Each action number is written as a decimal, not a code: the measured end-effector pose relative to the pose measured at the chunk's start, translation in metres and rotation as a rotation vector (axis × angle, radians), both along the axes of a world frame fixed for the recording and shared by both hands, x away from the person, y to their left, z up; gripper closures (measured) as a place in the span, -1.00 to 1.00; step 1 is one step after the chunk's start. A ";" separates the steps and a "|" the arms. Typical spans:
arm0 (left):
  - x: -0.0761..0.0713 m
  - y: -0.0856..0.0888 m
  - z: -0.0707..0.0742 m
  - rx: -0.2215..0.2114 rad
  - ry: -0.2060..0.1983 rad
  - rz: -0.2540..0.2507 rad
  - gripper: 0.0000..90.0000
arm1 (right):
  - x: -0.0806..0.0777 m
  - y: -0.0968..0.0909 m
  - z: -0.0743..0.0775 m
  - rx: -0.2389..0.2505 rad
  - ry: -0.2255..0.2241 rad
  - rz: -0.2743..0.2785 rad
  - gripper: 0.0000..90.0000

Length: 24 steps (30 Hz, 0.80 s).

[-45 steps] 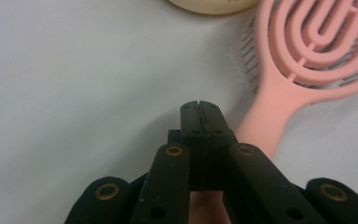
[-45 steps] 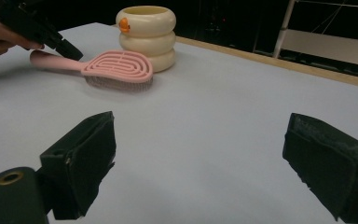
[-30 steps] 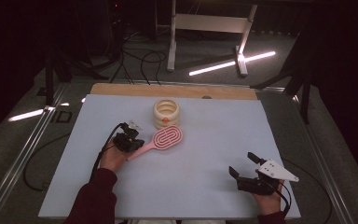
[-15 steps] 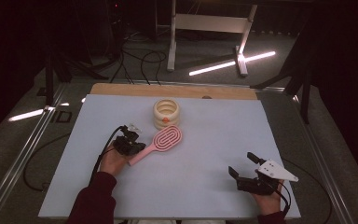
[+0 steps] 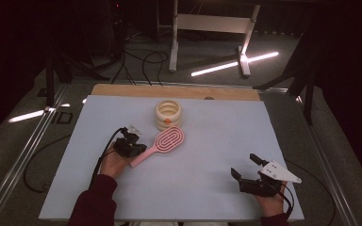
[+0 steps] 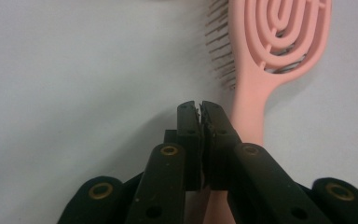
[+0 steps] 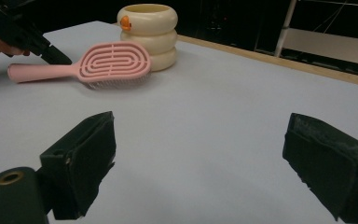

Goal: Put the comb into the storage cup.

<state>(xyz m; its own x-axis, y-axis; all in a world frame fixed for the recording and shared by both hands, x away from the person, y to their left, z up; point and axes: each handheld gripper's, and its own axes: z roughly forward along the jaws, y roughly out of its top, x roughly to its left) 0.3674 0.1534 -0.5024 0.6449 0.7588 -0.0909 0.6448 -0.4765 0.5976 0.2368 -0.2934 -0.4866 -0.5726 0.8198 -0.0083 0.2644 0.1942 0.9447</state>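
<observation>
Nearest to me, my right gripper (image 5: 246, 167) rests low on the table (image 5: 207, 141) at its near right corner, my hand (image 5: 271, 202) wrapped around it from below. Its fingers (image 7: 81, 158) stand wide apart with nothing between them, aimed up the table and to the left. Farther in on the left, my left forearm in its dark red sleeve (image 5: 94, 205) reaches forward, and my left gripper (image 5: 141, 149) points right along the tabletop. Its fingers (image 6: 213, 122) are pressed together, having just eased slightly, and grasp nothing; they sit just above the handle of the pink hairbrush (image 5: 162, 143). That brush lies flat, bristles down, head angled up and right. Just beyond its head stands the cream ringed cup (image 5: 168, 114).
</observation>
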 end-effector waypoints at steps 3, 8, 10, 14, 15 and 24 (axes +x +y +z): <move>-0.002 0.004 0.003 -0.017 -0.021 0.028 0.85 | 0.000 0.000 0.000 0.000 -0.001 0.001 -0.79; -0.010 0.014 0.013 -0.056 -0.097 0.083 0.64 | 0.000 0.000 0.000 0.001 -0.002 -0.002 -0.79; -0.017 0.018 0.018 -0.080 -0.138 0.098 0.61 | 0.000 0.000 0.000 0.001 -0.002 -0.002 -0.79; -0.031 0.028 0.030 -0.094 -0.228 0.123 0.50 | 0.000 0.001 0.000 0.003 -0.002 0.000 -0.79; -0.034 0.031 0.033 -0.102 -0.245 0.126 0.47 | -0.001 0.001 0.000 0.002 -0.002 0.000 -0.79; -0.068 0.058 0.053 -0.146 -0.388 0.187 -0.11 | -0.001 0.001 0.001 0.004 -0.003 0.003 -0.79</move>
